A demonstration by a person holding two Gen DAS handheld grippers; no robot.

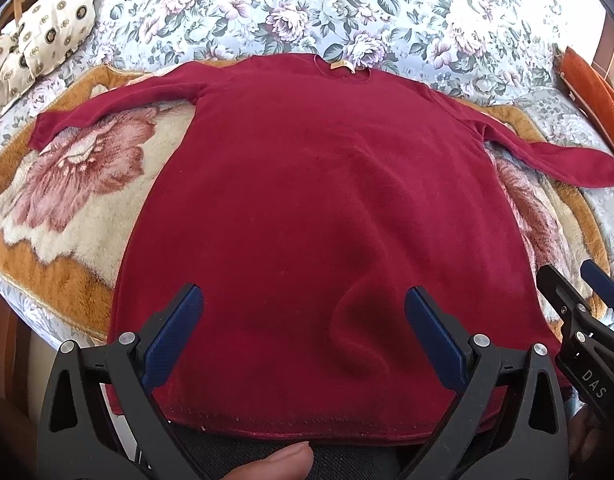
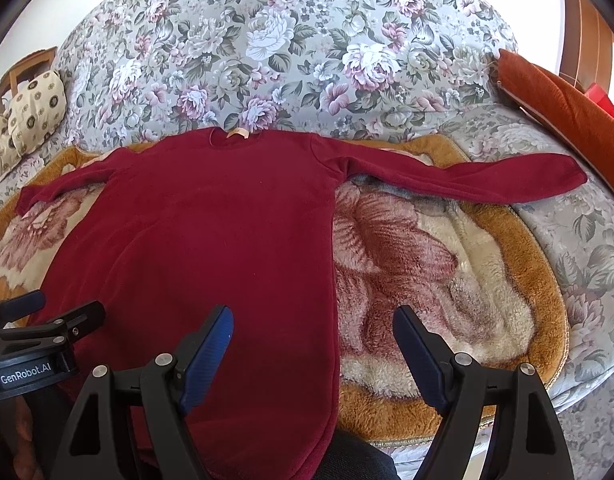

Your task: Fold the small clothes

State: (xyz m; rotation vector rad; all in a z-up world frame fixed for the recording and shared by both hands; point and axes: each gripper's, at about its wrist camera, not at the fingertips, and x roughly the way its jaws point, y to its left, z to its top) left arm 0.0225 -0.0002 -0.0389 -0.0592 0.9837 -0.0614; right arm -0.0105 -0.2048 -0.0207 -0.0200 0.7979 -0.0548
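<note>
Lying flat across the bed [image 1: 407, 8], under its floral cover, is 1 plush blanket [image 1: 67, 216] with a tan border, and spread on that is the 1 garment to fold: a dark red long-sleeved top [image 1: 307, 200], neckline at 12 o'clock in the left wrist view, hem at 6 o'clock hanging just over the blanket's near edge. Its 2 sleeves reach out toward 9 and 3 o'clock.

It looks soft, light and limp, a fleecy knit that will sag and drag on the blanket pile, so I judge it best pinched at edges: a cuff or shoulder seam for the sleeve folds, then the hem corners. A raised wrinkle near the hem at about 5 o'clock may need smoothing.

1 patterned cushion [image 1: 35, 40] sits at 10 o'clock, possibly 2, the edge distortion blurs it; 1 rust-orange cushion [image 2: 567, 120] at 2 o'clock.

The left gripper [image 1: 303, 332] hovers over the hem, fingers wide apart, holding nothing. The right gripper [image 2: 311, 352] straddles the top's right side edge, fingers likewise apart and empty.
</note>
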